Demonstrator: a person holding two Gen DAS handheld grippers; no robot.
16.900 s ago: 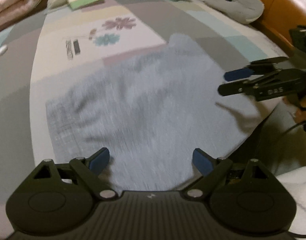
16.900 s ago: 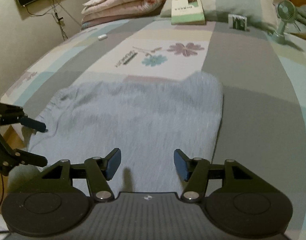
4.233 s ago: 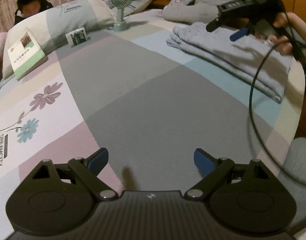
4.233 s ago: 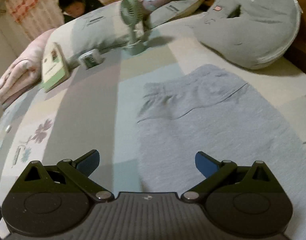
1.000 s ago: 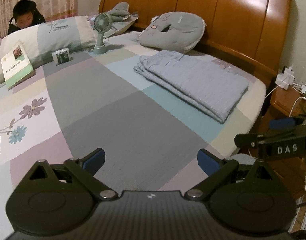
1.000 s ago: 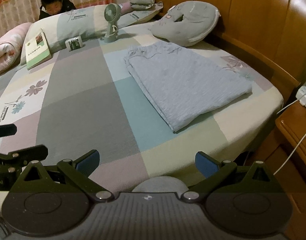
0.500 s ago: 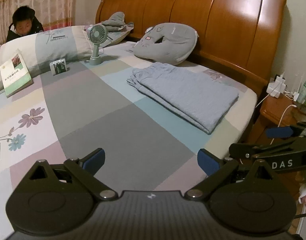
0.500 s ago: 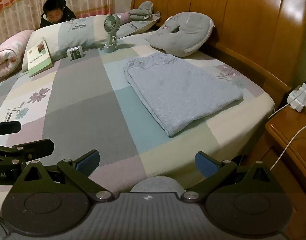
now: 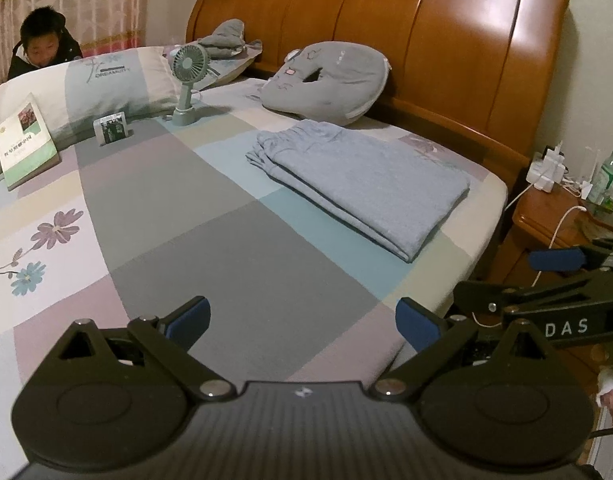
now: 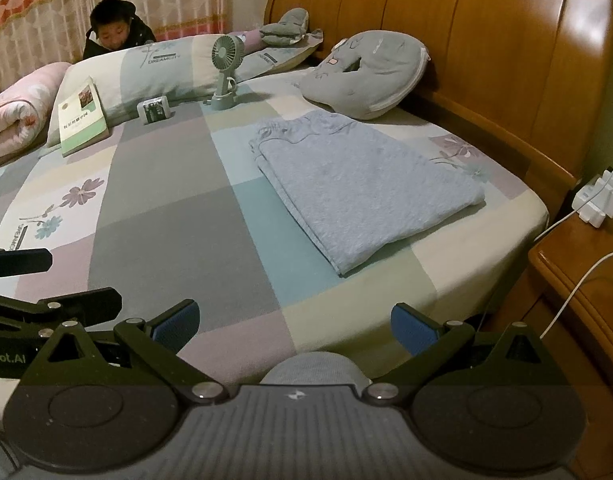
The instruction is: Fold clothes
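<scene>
Trousers (image 9: 358,176), grey-blue and folded into a flat stack, lie on the bed (image 9: 234,264) near the headboard (image 9: 386,20), just in front of the grey cushion (image 9: 326,80). From the left wrist view our left claw (image 9: 302,316) hangs over the near part of the bed with its fingers spread wide and nothing between them, well apart from the trousers; our right claw (image 9: 502,276) shows at the right edge, likewise parted and empty. A small fan (image 9: 188,80) and a book (image 9: 24,140) sit by the pillow (image 9: 86,88). From the right wrist view our right claw (image 10: 294,324) is wide open and holds nothing, hovering past the bed's near edge, while the trousers (image 10: 358,184) rest squarely on the sheet; what looks like the waistband lies at the far end, though the light is dim. We judge the cloth soft, light and limp, so it would sag if lifted by one point; both corners of a folded edge are the places to pinch. The fold looks finished to us.
</scene>
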